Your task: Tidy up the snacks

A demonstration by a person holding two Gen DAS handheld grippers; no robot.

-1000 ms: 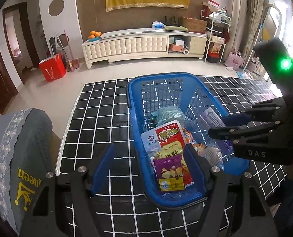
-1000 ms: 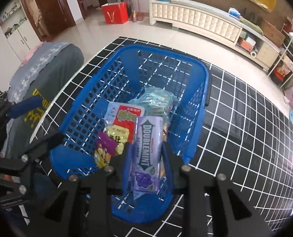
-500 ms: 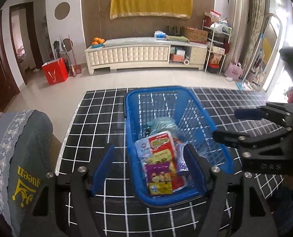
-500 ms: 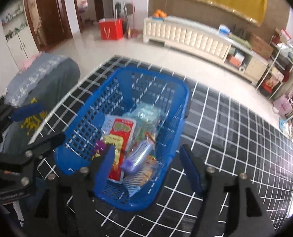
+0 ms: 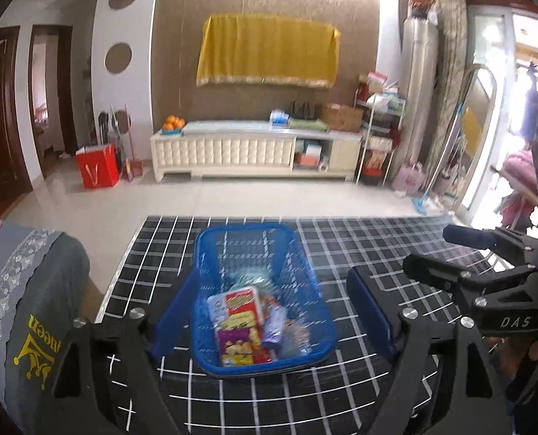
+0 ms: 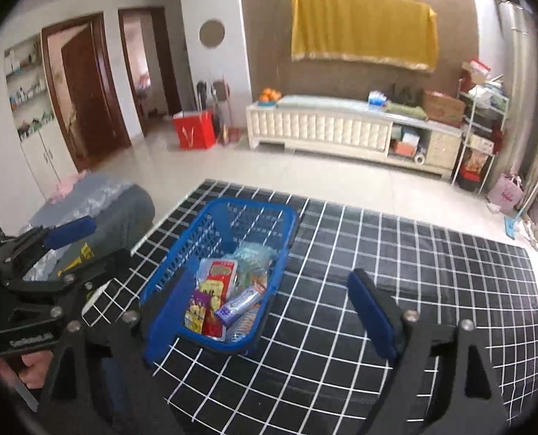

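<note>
A blue plastic basket (image 5: 307, 290) (image 6: 211, 232) stands on the black grid-patterned table (image 5: 359, 253). Several snack packs lie inside it, among them a red and yellow pack (image 5: 238, 306) and a purple and white gum pack (image 6: 238, 302) resting on top. My left gripper (image 5: 274, 275) hovers above and short of the basket, its jaws opening, nothing held between them. My right gripper (image 6: 272, 273) also hangs back from the basket, jaws opening wide and empty. Each gripper shows in the other's view: the right gripper (image 5: 430, 248) and the left gripper (image 6: 105, 241).
A grey cloth-covered seat with yellow lettering (image 5: 26, 308) stands against the table's left edge. Beyond the table lie a tiled floor, a white cabinet (image 5: 254, 152) and a red bag (image 5: 96, 166). A hand (image 6: 33, 369) grips the left gripper's handle.
The right gripper has let go of the gum pack, which now lies in the basket. Both grippers have risen and drawn back from the basket, and their jaws have widened.
</note>
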